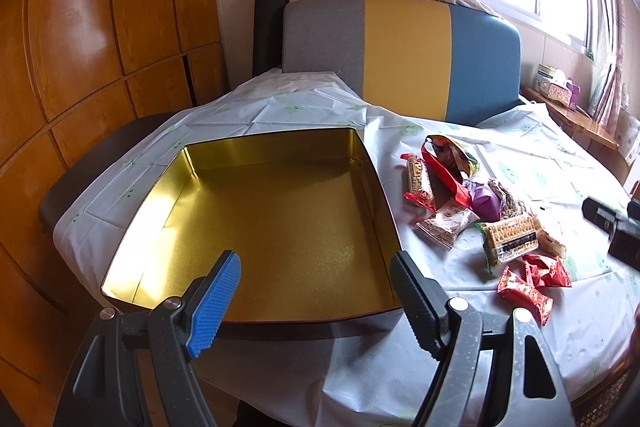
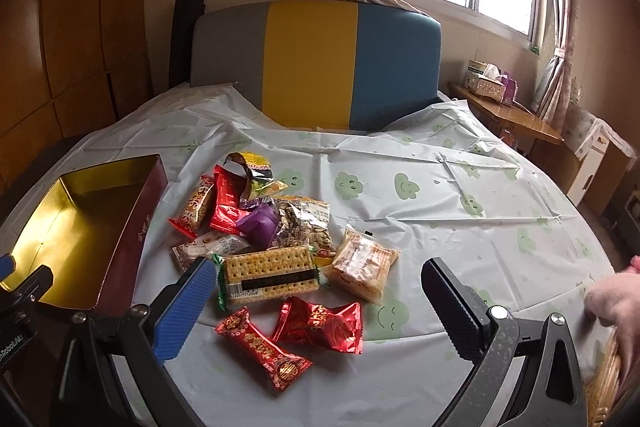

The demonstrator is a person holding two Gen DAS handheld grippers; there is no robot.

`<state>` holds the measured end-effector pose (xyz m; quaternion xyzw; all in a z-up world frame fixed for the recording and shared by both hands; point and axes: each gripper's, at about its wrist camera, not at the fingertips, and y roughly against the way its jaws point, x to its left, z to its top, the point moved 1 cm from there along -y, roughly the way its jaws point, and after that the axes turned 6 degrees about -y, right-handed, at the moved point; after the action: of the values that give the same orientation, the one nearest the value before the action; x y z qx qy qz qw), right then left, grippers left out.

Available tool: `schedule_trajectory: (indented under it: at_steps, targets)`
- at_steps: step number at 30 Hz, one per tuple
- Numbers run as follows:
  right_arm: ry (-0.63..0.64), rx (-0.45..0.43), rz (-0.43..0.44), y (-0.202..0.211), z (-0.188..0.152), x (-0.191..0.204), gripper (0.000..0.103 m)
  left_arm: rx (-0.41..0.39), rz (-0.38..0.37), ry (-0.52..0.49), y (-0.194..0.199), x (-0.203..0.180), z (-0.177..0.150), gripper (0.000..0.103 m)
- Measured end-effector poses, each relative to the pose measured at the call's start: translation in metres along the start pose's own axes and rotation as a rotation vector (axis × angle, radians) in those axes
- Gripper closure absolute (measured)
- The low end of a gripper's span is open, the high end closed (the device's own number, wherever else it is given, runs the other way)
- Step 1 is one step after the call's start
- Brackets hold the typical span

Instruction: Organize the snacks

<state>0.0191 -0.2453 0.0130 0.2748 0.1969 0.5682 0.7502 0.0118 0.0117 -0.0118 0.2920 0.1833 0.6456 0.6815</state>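
Note:
An empty tin box [image 1: 280,219] with a gold inside sits on the table at the left; it also shows in the right wrist view [image 2: 80,227]. To its right lies a pile of wrapped snacks [image 1: 480,211]: a cracker pack [image 2: 268,277], two red candy packs [image 2: 318,321], an orange biscuit pack [image 2: 364,265], a purple wrapper [image 2: 258,223]. My left gripper [image 1: 316,283] is open and empty above the box's near edge. My right gripper [image 2: 320,291] is open and empty, just above the red candy packs.
The round table wears a white cloth with green clouds [image 2: 440,195]. A grey, yellow and blue chair back [image 2: 316,63] stands at the far side. A side table with tissue boxes [image 2: 492,83] is at the right. Wooden cabinets [image 1: 80,67] are at the left.

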Motion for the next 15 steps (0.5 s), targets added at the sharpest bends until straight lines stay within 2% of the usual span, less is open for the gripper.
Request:
schedule_trajectory:
  at_steps: [7, 11, 15]
  targets:
    - [-0.05, 0.009, -0.037, -0.009, 0.03, -0.047, 0.0, 0.0, -0.027, -0.033, -0.001, -0.007, -0.001, 0.025]
    - [-0.074, 0.0, -0.091, -0.02, 0.055, -0.087, 0.0, -0.009, -0.151, -0.044, 0.003, -0.014, 0.005, 0.025]
    - [-0.177, 0.041, -0.124, -0.046, 0.068, -0.138, 0.0, 0.015, -0.301, -0.062, 0.005, -0.03, 0.015, 0.025]
